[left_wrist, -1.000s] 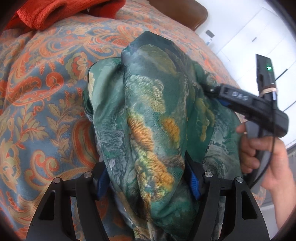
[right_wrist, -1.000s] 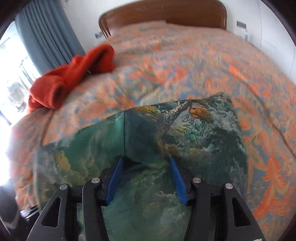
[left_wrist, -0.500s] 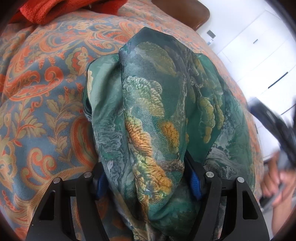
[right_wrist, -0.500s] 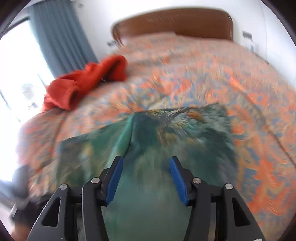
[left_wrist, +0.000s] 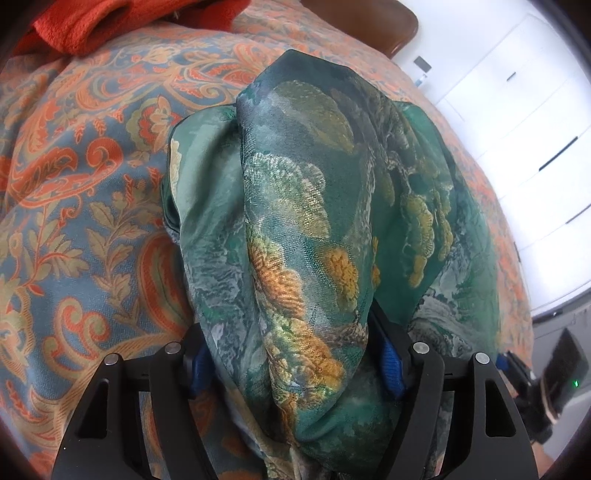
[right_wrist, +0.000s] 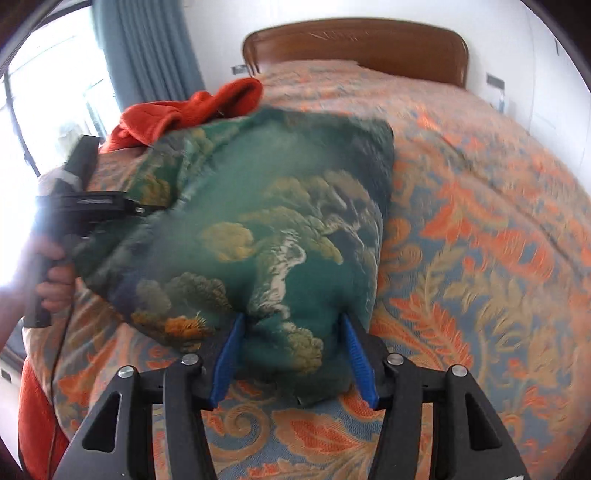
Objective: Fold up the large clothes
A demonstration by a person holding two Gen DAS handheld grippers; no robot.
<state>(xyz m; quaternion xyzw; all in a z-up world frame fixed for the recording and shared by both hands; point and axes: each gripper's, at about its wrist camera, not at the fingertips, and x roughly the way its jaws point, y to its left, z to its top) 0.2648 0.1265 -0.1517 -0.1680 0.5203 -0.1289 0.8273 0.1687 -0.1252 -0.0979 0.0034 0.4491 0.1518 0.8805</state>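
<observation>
A green patterned garment (left_wrist: 325,206) lies bunched on the bed, and it also shows in the right wrist view (right_wrist: 258,229). My left gripper (left_wrist: 291,358) has its blue-padded jaws apart with a thick fold of the garment draped between and over them. My right gripper (right_wrist: 291,354) is open at the garment's near edge, with cloth lying between its blue fingers (right_wrist: 354,354). The left gripper's body and the hand holding it show at the left of the right wrist view (right_wrist: 70,206). Whether either gripper pinches the cloth is not clear.
The bed has an orange and blue paisley cover (right_wrist: 480,258) and a brown wooden headboard (right_wrist: 354,44). A red garment (right_wrist: 184,110) lies heaped near the far left of the bed, seen too in the left wrist view (left_wrist: 92,26). White cupboards (left_wrist: 517,129) stand beside the bed.
My right gripper has pulled back toward the bed's near edge, so the garment's edge now lies between its fingers. The garment has been folded over into a thicker bundle. The left gripper has hardly moved.
</observation>
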